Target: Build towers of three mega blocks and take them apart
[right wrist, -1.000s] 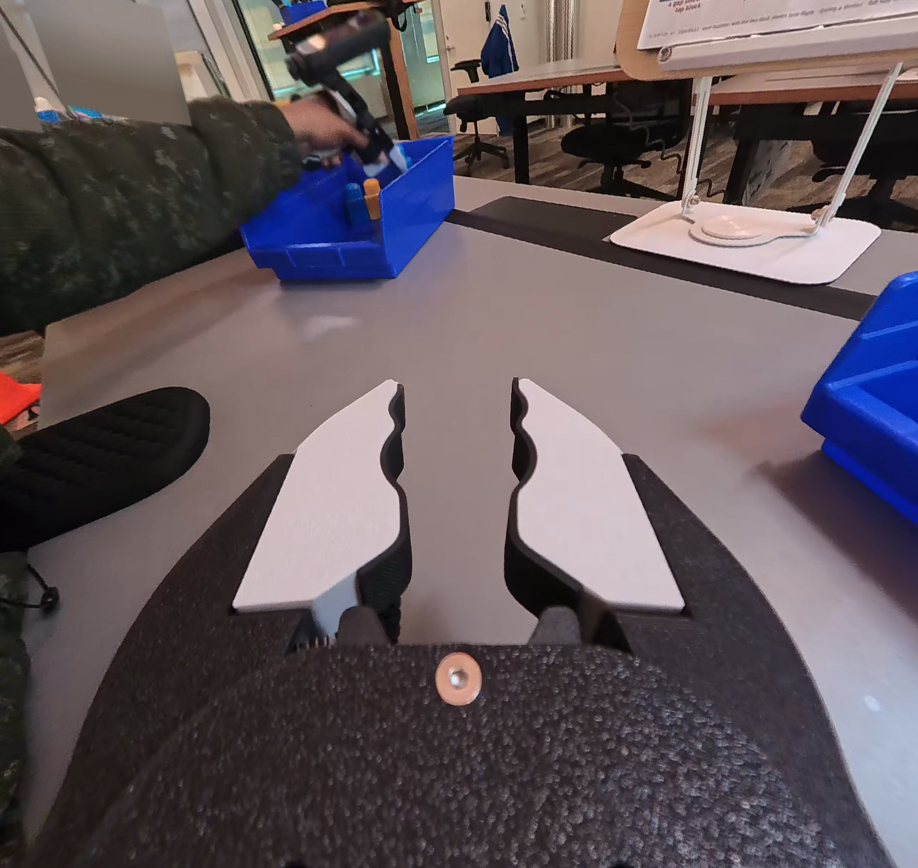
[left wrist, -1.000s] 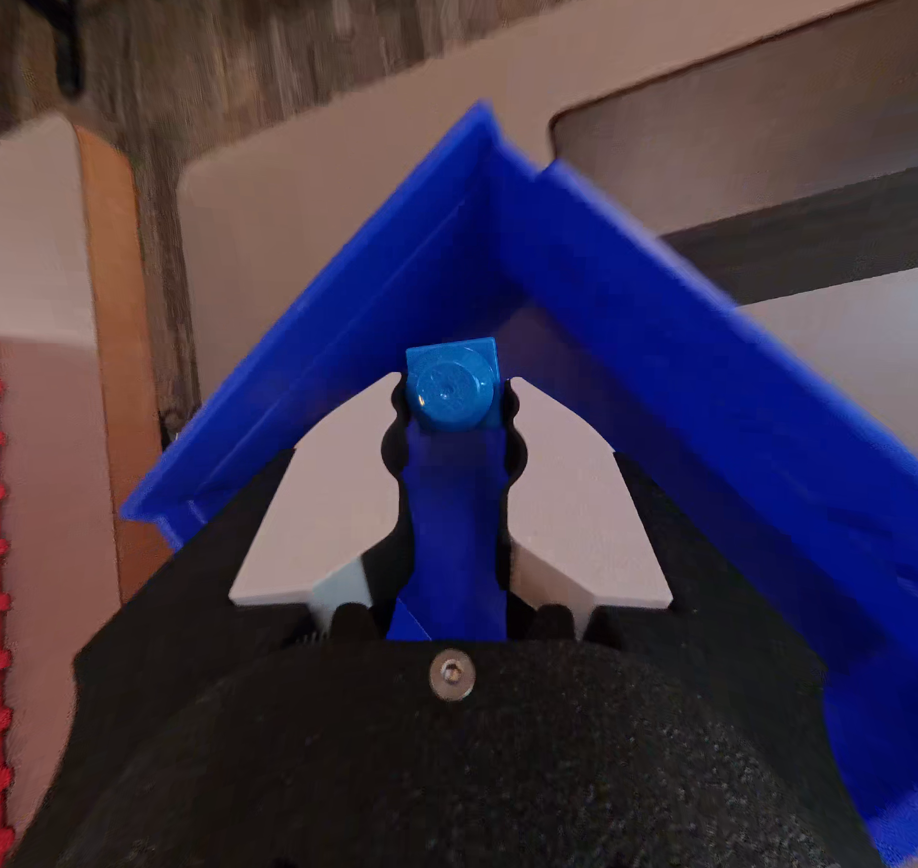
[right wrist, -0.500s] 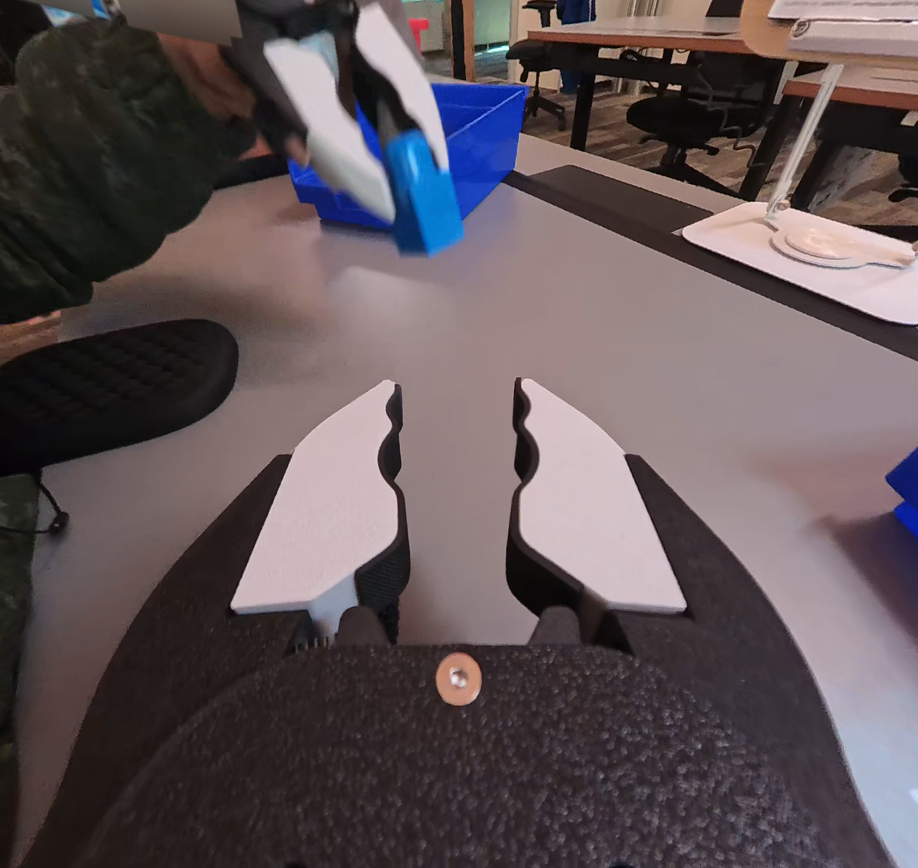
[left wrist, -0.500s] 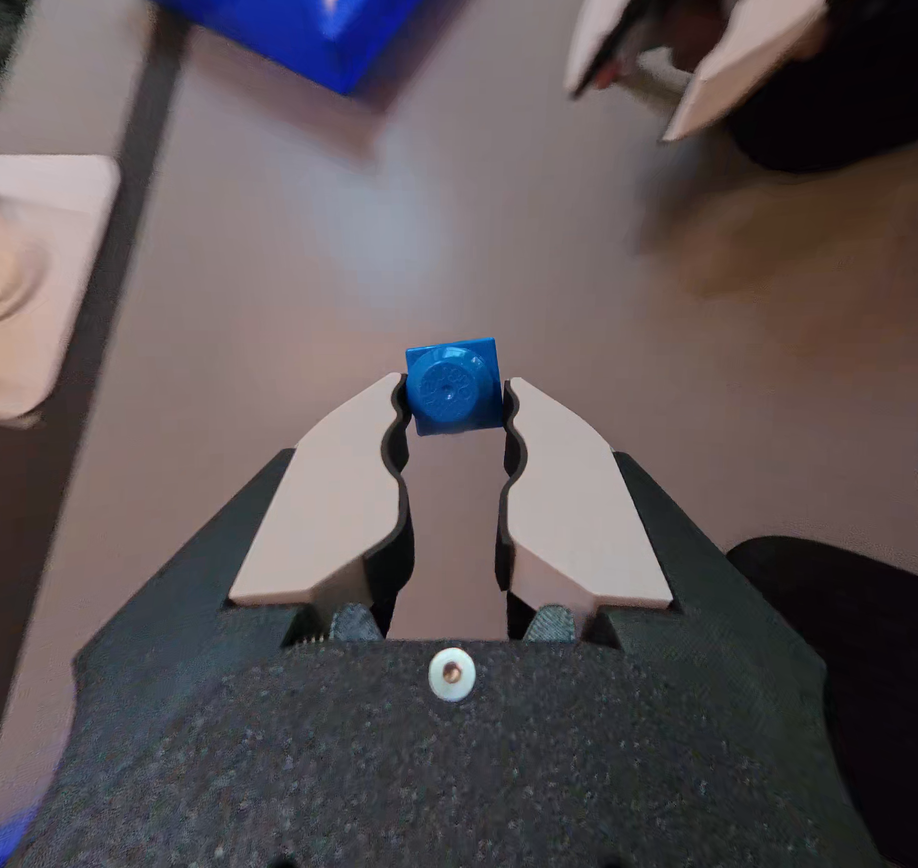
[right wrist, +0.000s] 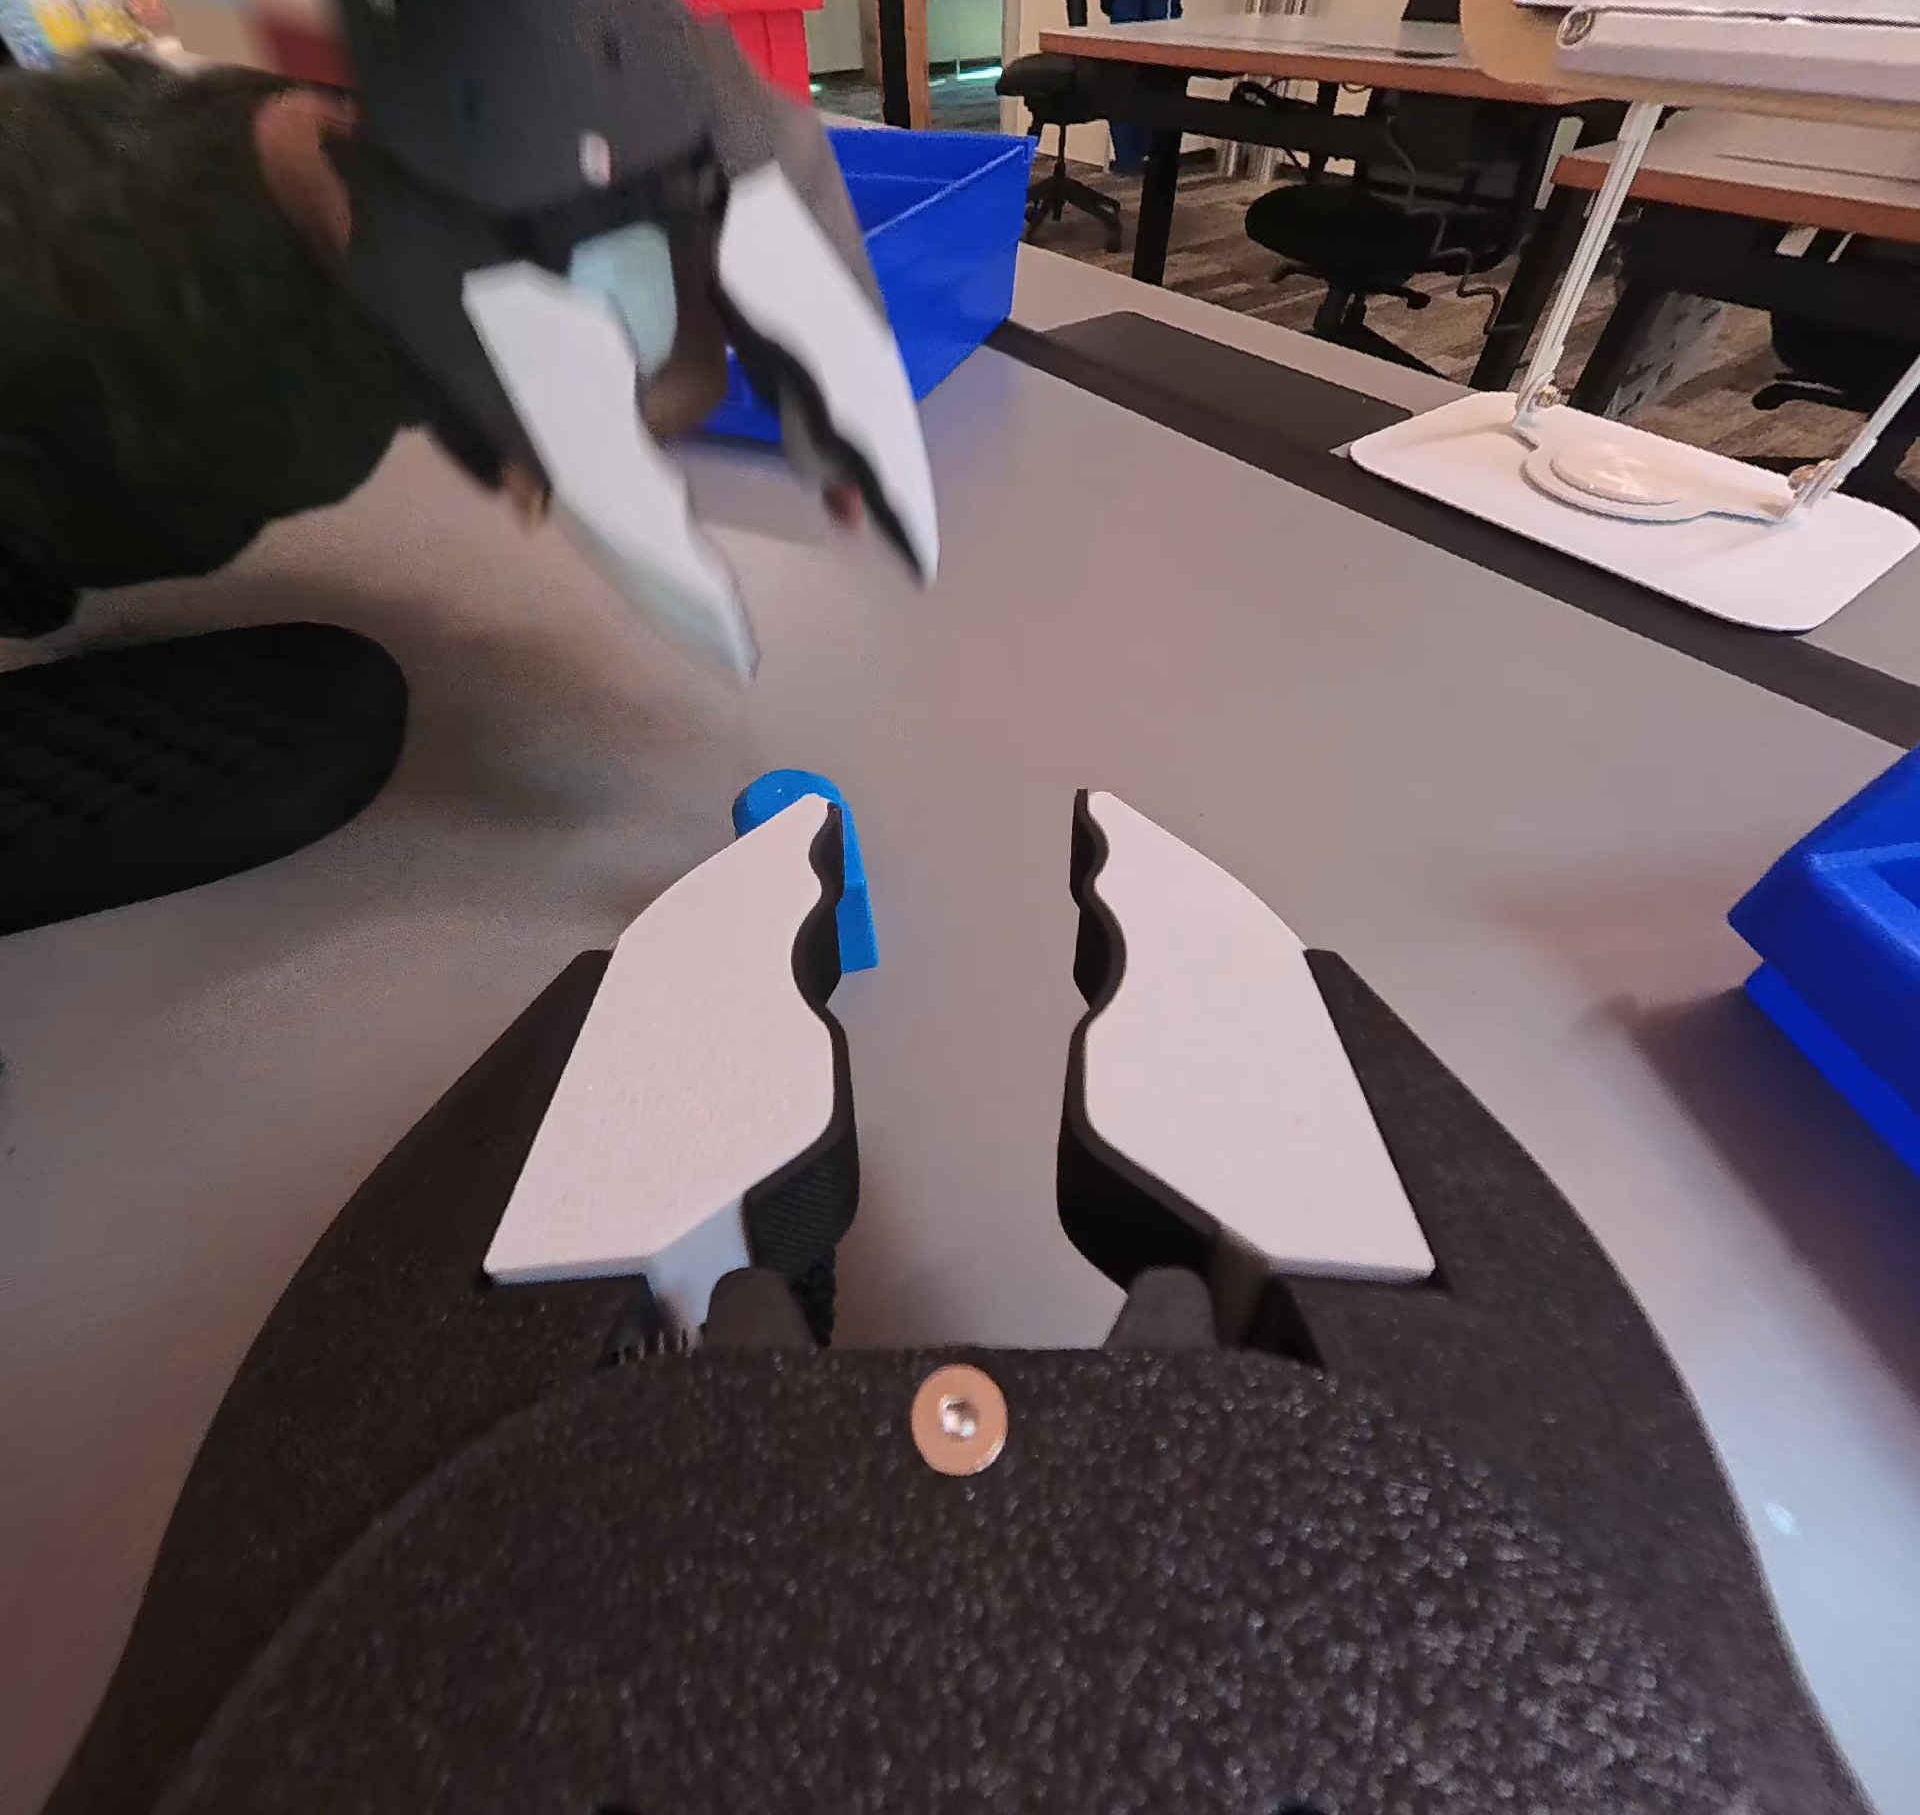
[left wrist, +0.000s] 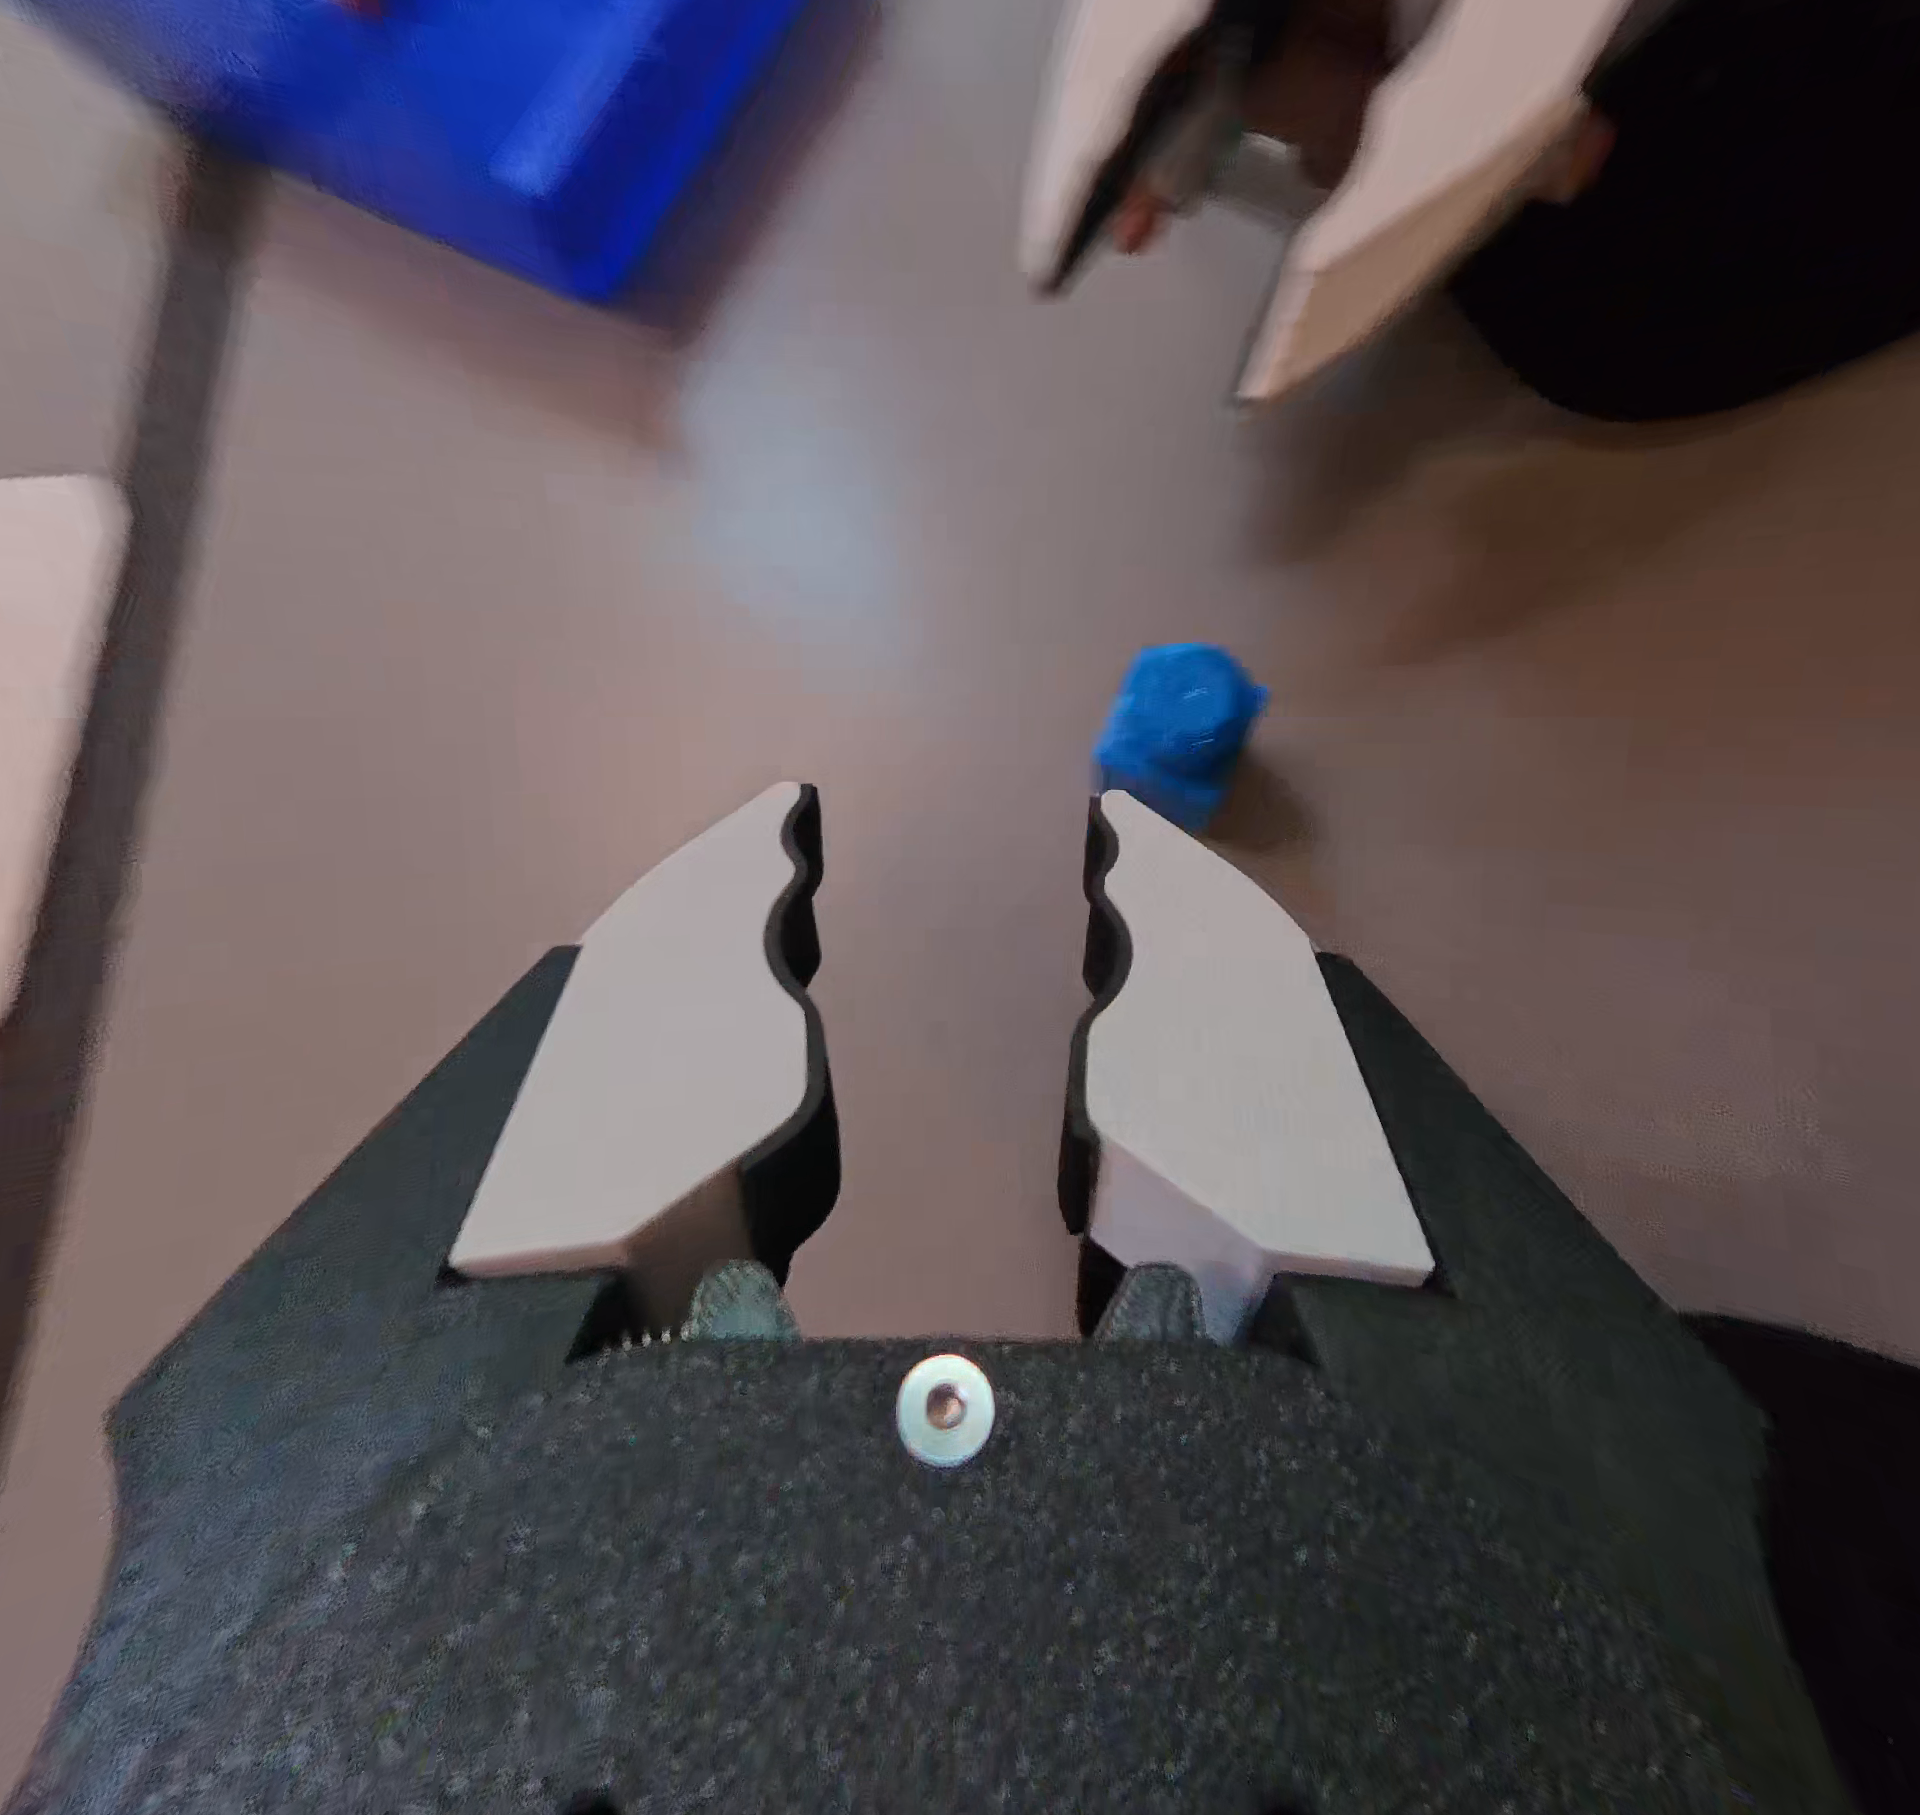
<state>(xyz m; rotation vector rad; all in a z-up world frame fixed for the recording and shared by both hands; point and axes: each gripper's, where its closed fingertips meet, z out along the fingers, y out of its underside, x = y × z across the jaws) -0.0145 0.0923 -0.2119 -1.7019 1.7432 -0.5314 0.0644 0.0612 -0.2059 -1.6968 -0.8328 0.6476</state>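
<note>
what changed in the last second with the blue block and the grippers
The left gripper carried the blue block out of the far blue bin to the middle of the table and let it go: its jaws now stand open, and the block sits upright on the table just past its right fingertip. The right gripper stayed open and empty, low over the table, with the block near its left fingertip.

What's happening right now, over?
Left gripper open, empty. Right gripper open, empty. Blue block upright on grey table, apart from both. Nothing blocking it.
</note>
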